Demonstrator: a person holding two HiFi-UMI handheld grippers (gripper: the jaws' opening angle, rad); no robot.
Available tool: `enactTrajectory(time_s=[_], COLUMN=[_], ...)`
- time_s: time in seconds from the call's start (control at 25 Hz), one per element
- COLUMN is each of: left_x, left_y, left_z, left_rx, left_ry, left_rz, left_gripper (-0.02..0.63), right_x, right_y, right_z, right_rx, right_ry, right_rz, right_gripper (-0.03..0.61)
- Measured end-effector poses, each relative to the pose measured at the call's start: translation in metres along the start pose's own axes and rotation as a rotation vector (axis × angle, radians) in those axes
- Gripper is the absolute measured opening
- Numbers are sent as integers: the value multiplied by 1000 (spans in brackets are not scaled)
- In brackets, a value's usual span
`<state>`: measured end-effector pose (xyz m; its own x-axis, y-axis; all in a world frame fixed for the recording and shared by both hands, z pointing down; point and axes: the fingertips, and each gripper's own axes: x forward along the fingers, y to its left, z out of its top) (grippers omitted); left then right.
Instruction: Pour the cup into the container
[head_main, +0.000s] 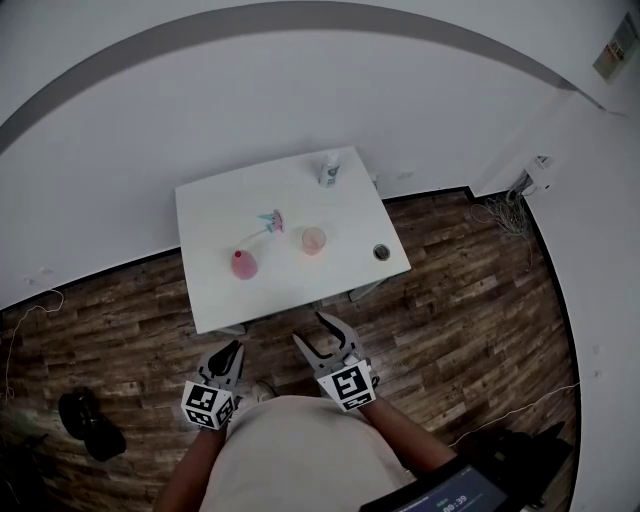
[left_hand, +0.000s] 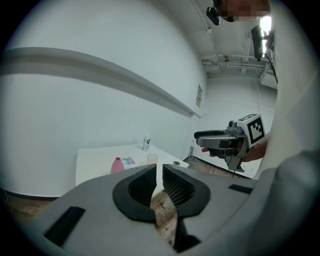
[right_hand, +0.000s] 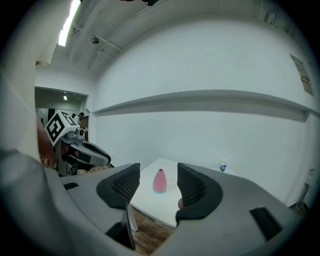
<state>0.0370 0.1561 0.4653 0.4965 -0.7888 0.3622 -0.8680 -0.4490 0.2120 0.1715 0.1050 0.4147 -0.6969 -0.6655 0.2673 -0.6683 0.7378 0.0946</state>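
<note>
In the head view, a white desk (head_main: 222, 210) stood against the wall on a wood-plank floor (head_main: 470, 300). A translucent pink cup (head_main: 313, 240) stood upright near the desk's middle. A pink flask-shaped container (head_main: 244, 264) stood apart from it, toward the left front. A small blue-labelled bottle (head_main: 329, 171) stood at the far edge and a small dark round object (head_main: 381, 252) near the right edge. The left gripper (head_main: 228, 352) and the right gripper (head_main: 312, 330) hung over the floor just short of the desk's near edge, well away from the cup.

In the left gripper view, the left gripper (left_hand: 159, 172) had its fingers (left_hand: 142, 182) pressed together with nothing between them. Beyond them lay the desk (left_hand: 95, 157) with the container (left_hand: 117, 165), the cup (left_hand: 152, 159) and the bottle (left_hand: 146, 142). The right gripper (left_hand: 199, 140) hung off to the right.

In the right gripper view, the right gripper (right_hand: 159, 170) held its fingers (right_hand: 192, 185) about half apart, gripping nothing. The container (right_hand: 159, 184) showed far off in the gap, standing on the desk (right_hand: 150, 202). The bottle (right_hand: 222, 166) stood to the right and the left gripper (right_hand: 102, 157) showed at the left.
</note>
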Motion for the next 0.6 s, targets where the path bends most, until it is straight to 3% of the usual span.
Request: enactTrajectory(time_s=[0.6], left_x=[-5], left_y=[-14], left_z=[-13], left_rx=[-32], left_ry=[14], left_rz=[32], left_gripper=[30], right_x=[-10], right_y=[1], right_z=[-12], right_rx=[-13], right_ry=[26], right_rz=[43], right_gripper=[239])
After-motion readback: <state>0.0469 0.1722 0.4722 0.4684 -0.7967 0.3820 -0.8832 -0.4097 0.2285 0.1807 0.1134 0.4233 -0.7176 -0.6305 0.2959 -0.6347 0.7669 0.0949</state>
